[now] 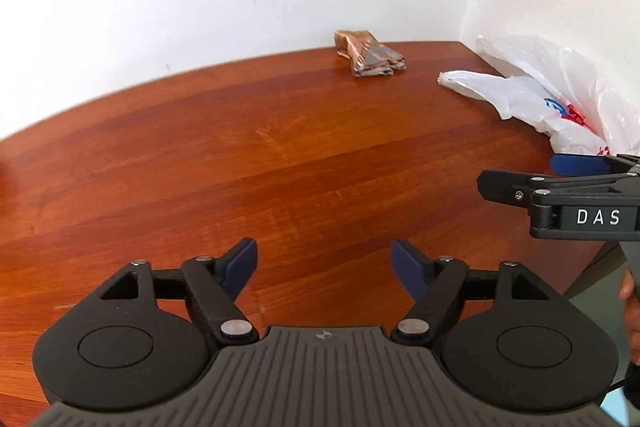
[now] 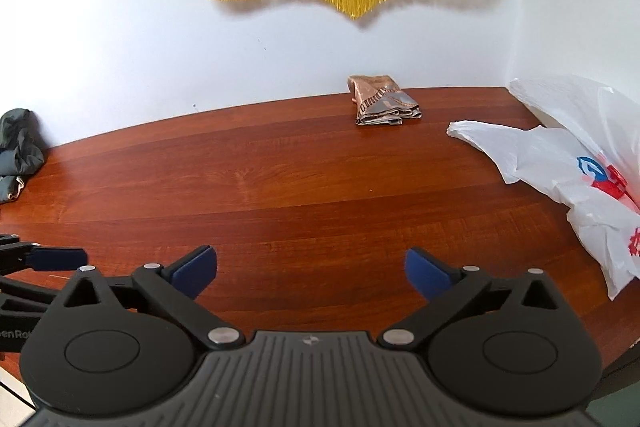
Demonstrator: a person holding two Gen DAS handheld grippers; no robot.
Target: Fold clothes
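Left gripper (image 1: pixel 324 267) and right gripper (image 2: pixel 311 273) both wide, empty, above table (image 2: pixel 300 195); folded cloth (image 2: pixel 384 103), perhaps a scarf, far off.

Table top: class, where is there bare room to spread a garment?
The wide middle of the table is bare, between the folded cloth at the wall, the plastic bags at right and the green garment at left. The right corner is crowded.

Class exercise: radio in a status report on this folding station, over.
Left gripper and right gripper open, empty. Folded cloth at far table edge; green garment lies unfolded at left. Plastic bags at right, no obstruction.
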